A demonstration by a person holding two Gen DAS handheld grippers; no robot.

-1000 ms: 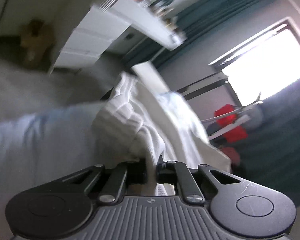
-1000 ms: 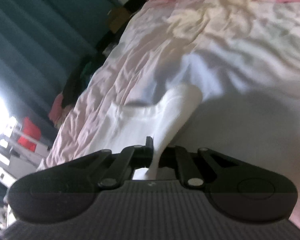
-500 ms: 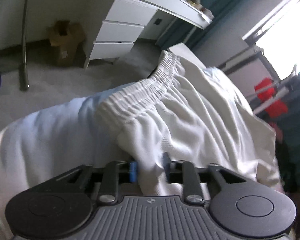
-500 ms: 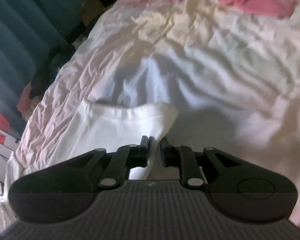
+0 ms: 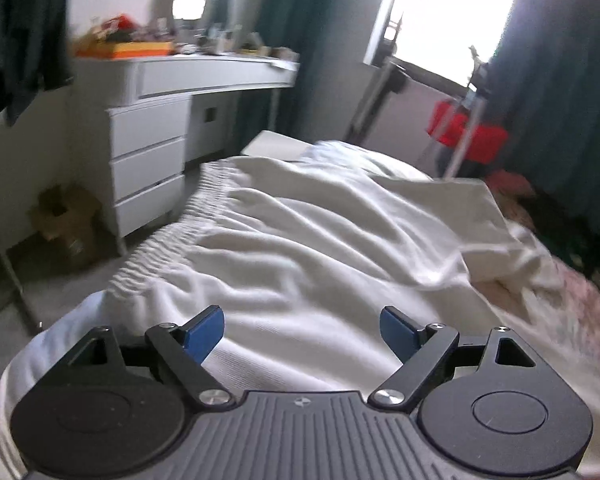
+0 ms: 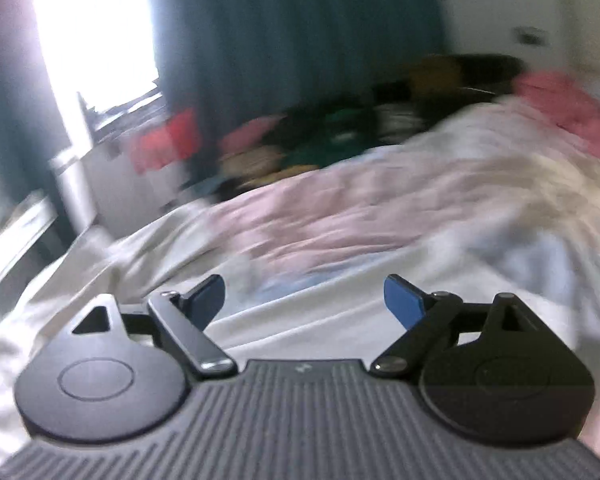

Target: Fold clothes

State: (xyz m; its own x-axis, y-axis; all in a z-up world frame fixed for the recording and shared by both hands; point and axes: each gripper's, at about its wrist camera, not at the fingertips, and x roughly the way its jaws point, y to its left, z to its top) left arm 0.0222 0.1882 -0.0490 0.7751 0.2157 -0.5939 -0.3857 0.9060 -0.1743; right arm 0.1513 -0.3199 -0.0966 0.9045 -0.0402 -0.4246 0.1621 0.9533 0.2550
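Observation:
White shorts (image 5: 308,248) with a gathered elastic waistband (image 5: 188,216) lie spread flat on the bed, the waistband along the bed's left edge. My left gripper (image 5: 302,330) hovers just above the near part of the cloth; its jaws are opening wide and nothing sits between the blue pads (image 5: 204,332). In the blurred right wrist view the same white garment (image 6: 300,320) lies below my right gripper (image 6: 304,300), whose jaws are also opening, with no cloth between the pads (image 6: 404,304).
A white desk with drawers (image 5: 148,160) stands left of the bed, a cardboard box (image 5: 66,216) on the floor beside it. A pinkish sheet (image 6: 360,216) covers the bed. Pink clothes (image 6: 560,116) and a dark pile (image 6: 332,132) lie at its far side. A red item (image 5: 466,132) hangs near the window.
Both grippers were shut on folds of the white shorts; both have let go, opened wide and rolled upright. The shorts now lie flat. The right gripper lifted away, blurring its view.

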